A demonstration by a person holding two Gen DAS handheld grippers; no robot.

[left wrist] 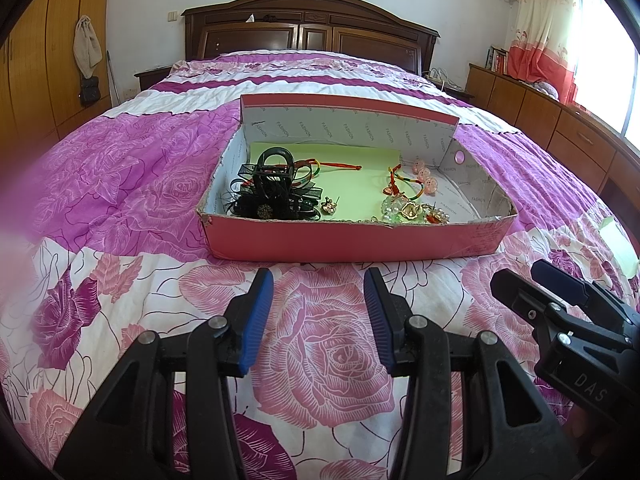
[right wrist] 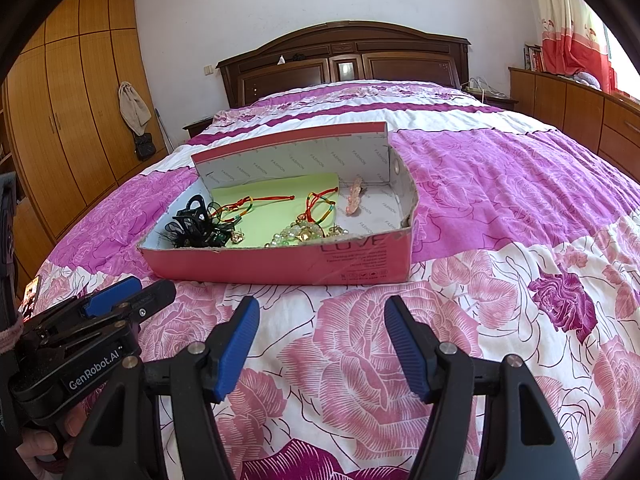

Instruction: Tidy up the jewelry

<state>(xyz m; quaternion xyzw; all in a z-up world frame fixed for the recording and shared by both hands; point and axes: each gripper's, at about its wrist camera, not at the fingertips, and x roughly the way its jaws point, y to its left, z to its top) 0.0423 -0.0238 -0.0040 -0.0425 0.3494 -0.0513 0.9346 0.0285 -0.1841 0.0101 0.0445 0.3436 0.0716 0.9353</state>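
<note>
A pink cardboard box (left wrist: 352,240) with its lid raised sits on the bed; it also shows in the right wrist view (right wrist: 280,266). Inside lie a black hair claw with a bow (left wrist: 272,188), red cord bracelets (left wrist: 332,166), a gold earring (left wrist: 330,205), a clear bead bracelet (left wrist: 394,208), a gold flower piece (left wrist: 412,210) and pink bead ornaments (left wrist: 426,176). A pink hair clip (right wrist: 354,196) shows in the right wrist view. My left gripper (left wrist: 319,292) is open and empty in front of the box. My right gripper (right wrist: 322,320) is open and empty beside it.
The bed is covered by a pink and purple rose-print quilt (left wrist: 332,360). A dark wooden headboard (left wrist: 312,24) stands at the far end. Wooden wardrobes (right wrist: 68,120) are on the left, low cabinets (left wrist: 560,120) under a curtained window on the right.
</note>
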